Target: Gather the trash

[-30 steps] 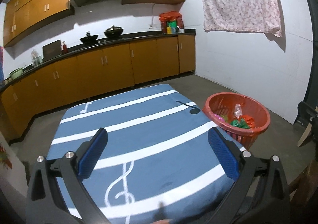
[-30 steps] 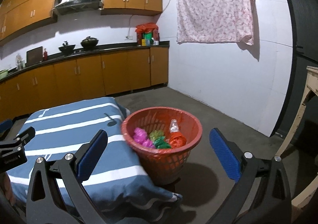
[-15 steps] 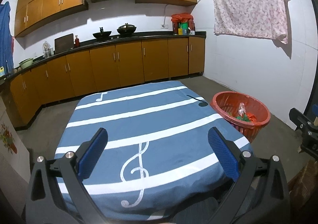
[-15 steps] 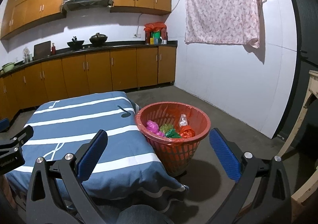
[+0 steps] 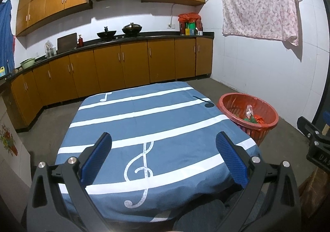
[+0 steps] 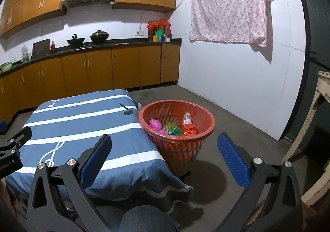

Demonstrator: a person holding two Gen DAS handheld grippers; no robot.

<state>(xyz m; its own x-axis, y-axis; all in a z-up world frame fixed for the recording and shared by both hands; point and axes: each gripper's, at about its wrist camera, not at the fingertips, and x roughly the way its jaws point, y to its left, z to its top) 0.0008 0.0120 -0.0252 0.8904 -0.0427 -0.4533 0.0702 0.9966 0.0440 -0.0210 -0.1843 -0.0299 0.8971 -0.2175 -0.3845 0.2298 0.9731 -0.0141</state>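
A red plastic basket (image 6: 198, 136) stands on the floor at the table's right side; it also shows in the left wrist view (image 5: 266, 114). Inside lie crumpled pink (image 6: 155, 123), green (image 6: 172, 129) and red (image 6: 190, 129) wrappers and a clear plastic piece (image 6: 186, 118). The table has a blue cloth with white stripes and music notes (image 5: 148, 129), with no trash seen on it. My left gripper (image 5: 164, 158) is open and empty above the table's near edge. My right gripper (image 6: 165, 159) is open and empty, held back from the basket.
Wooden kitchen cabinets and a counter with pots (image 5: 119, 32) run along the back wall. A floral cloth (image 6: 229, 3) hangs on the right wall. A pale wooden table leg (image 6: 313, 129) stands at the far right. Grey concrete floor (image 6: 237, 124) surrounds the basket.
Both grippers have pulled back and up from the table and basket; both views show more of the room. Both stay open and empty.
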